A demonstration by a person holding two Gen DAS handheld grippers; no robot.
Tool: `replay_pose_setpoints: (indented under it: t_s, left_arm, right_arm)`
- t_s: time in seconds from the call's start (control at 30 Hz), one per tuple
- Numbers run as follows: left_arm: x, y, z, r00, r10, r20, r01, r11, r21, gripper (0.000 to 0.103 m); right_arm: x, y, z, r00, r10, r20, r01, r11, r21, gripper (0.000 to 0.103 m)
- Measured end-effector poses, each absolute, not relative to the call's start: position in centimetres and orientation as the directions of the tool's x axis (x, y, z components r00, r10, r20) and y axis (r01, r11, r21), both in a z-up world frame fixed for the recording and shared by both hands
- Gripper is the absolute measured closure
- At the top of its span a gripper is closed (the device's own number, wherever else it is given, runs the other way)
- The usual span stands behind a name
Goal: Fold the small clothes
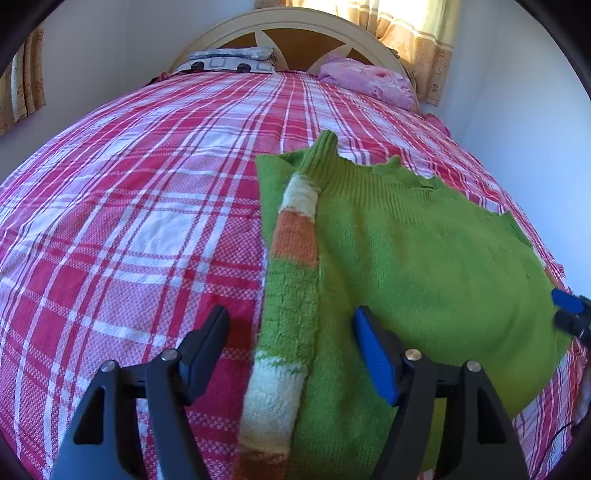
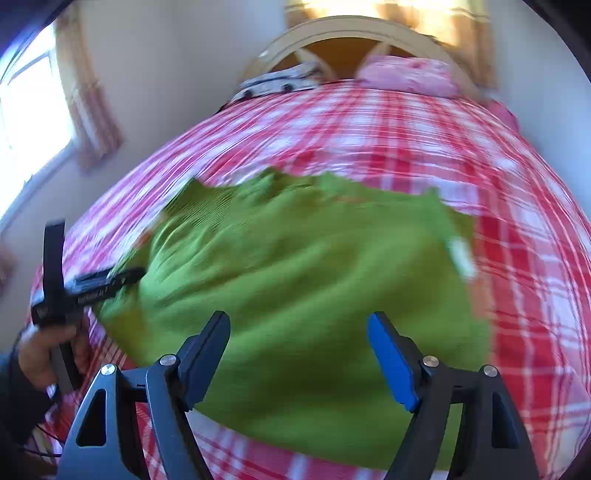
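Your left tongs [image 1: 291, 347] stand released, jaws wide apart, straddling the striped sleeve [image 1: 291, 266] that lies folded along the left edge of the green sweater [image 1: 424, 258]. The sweater rests flat on the red-and-white plaid bedspread [image 1: 129, 221], collar toward the headboard [image 1: 288, 22]. Your right tongs [image 2: 299, 350] are likewise released, hovering above the sweater's lower body; this view is motion-blurred. A pink pillow [image 1: 369, 83] and a patterned pillow [image 1: 229, 61] lie beside the headboard.

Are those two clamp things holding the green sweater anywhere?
No. The left hand-held gripper and right hand-held gripper are both open above the green sweater.
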State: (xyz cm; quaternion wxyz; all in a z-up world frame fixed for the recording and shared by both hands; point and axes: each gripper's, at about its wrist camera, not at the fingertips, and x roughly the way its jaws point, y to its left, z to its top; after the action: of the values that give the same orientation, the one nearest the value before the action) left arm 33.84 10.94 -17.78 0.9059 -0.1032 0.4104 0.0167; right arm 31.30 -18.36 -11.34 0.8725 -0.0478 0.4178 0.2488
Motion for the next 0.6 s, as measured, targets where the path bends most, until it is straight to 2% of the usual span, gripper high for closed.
replay_pose_setpoints:
  t_s: [0.1, 0.17, 0.2, 0.3, 0.43, 0.6]
  left_arm:
    - [33.7, 11.0, -17.8, 0.662, -0.058, -0.747, -0.113, 0.978, -0.177, 0.029]
    - [33.6, 11.1, -17.9, 0.661, -0.067, -0.747, -0.109, 0.977, -0.185, 0.029]
    - [33.6, 11.1, -18.0, 0.661, -0.072, -0.747, -0.105, 0.977, -0.187, 0.029]
    - [33.5, 11.1, -18.0, 0.664, -0.075, -0.744, -0.103, 0.976, -0.19, 0.029]
    - [33.5, 11.1, -18.0, 0.666, -0.075, -0.742, -0.099, 0.977, -0.188, 0.029]
    - [33.1, 11.4, -18.0, 0.67, -0.091, -0.737, -0.094, 0.974, -0.205, 0.028]
  right_arm:
    - [31.0, -15.7, -13.3, 0.464, 0.376, -0.802, -0.518, 0.85, 0.099, 0.025]
    - [30.4, -13.7, -14.7, 0.469, 0.272, -0.84, -0.542, 0.84, -0.03, 0.024]
    - [30.2, -13.4, -14.5, 0.472, 0.262, -0.841, -0.539, 0.841, -0.041, 0.024]
    - [30.3, -13.8, -12.5, 0.468, 0.33, -0.82, -0.516, 0.855, 0.05, 0.024]
    - [30.0, -12.3, -10.3, 0.538, 0.366, -0.759, -0.531, 0.847, 0.032, 0.024]
    - [31.7, -8.3, -12.1, 0.493, 0.387, -0.779, -0.558, 0.828, 0.057, 0.024]
